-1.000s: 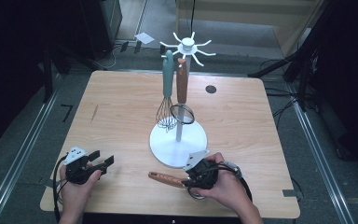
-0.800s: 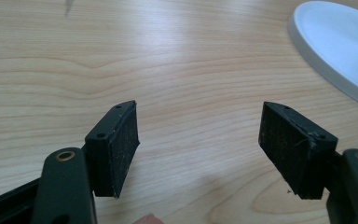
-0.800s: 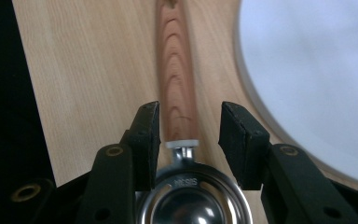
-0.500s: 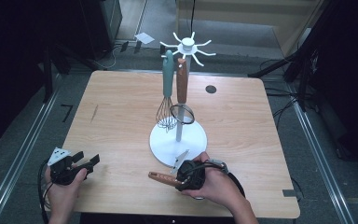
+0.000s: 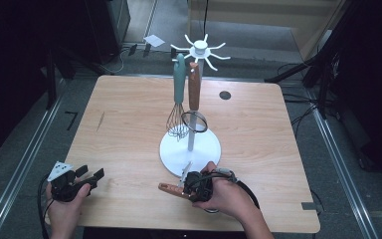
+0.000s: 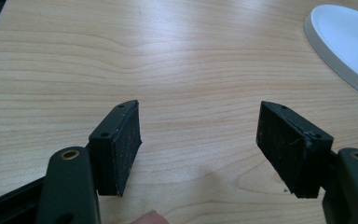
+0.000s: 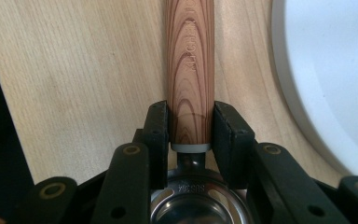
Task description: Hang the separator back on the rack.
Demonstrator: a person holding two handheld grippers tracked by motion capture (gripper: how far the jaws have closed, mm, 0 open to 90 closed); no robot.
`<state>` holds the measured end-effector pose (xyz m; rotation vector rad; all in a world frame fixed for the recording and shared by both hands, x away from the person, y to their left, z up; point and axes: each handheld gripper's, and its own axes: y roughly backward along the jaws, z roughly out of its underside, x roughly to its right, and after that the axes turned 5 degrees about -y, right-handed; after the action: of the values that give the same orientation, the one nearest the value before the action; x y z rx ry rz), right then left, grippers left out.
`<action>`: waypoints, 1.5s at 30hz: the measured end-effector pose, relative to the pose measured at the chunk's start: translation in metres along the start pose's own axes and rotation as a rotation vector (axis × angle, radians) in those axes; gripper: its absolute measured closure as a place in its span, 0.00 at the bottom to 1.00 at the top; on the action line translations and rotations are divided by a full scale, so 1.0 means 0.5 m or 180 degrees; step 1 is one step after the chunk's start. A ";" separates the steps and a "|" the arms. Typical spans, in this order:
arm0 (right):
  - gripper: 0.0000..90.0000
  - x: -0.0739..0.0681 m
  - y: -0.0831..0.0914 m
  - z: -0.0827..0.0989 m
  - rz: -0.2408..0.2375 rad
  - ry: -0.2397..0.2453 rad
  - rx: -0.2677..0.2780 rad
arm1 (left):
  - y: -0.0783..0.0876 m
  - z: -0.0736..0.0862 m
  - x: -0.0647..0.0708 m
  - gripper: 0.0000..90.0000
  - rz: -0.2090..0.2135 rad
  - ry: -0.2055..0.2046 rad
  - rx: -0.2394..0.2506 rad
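At lower centre of the high view the right gripper [image 5: 191,183] is clamped on a wooden-handled utensil [image 7: 189,70] lying on the surface [image 5: 258,144] beside the white rack [image 5: 191,148], apparently not yet hung like the whisk [image 5: 178,94] and strainer [image 5: 194,102], while the left gripper [image 6: 200,140] waits open, lower left.

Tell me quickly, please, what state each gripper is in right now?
Left gripper: open, holding nothing.
Right gripper: shut on the wooden utensil handle.

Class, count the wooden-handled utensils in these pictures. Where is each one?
2. One wooden-handled strainer hangs on the white stand beside the teal whisk; another wooden handle lies on the table, clamped by the right gripper.
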<state>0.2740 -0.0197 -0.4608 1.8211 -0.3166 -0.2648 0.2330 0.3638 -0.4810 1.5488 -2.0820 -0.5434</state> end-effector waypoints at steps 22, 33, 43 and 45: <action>0.79 -0.021 0.031 0.040 0.0340 -0.0274 0.0483 | -0.007 0.000 -0.006 0.32 0.0017 0.0034 -0.0011; 0.79 0.019 0.054 0.085 0.0498 -0.0686 0.0921 | -0.006 -0.005 0.004 0.17 -0.0101 -0.0132 0.0066; 0.79 0.046 0.066 0.129 0.0488 -0.0952 0.1162 | -0.013 -0.010 0.012 0.15 -0.0131 -0.0194 0.0045; 0.79 0.050 0.069 0.139 0.0499 -0.1012 0.1212 | -0.014 -0.012 0.011 0.15 -0.0129 -0.0178 0.0061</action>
<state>0.2712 -0.1002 -0.4463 2.1132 -0.7724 -0.4059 0.2406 0.3562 -0.4791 1.6072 -2.1070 -0.5894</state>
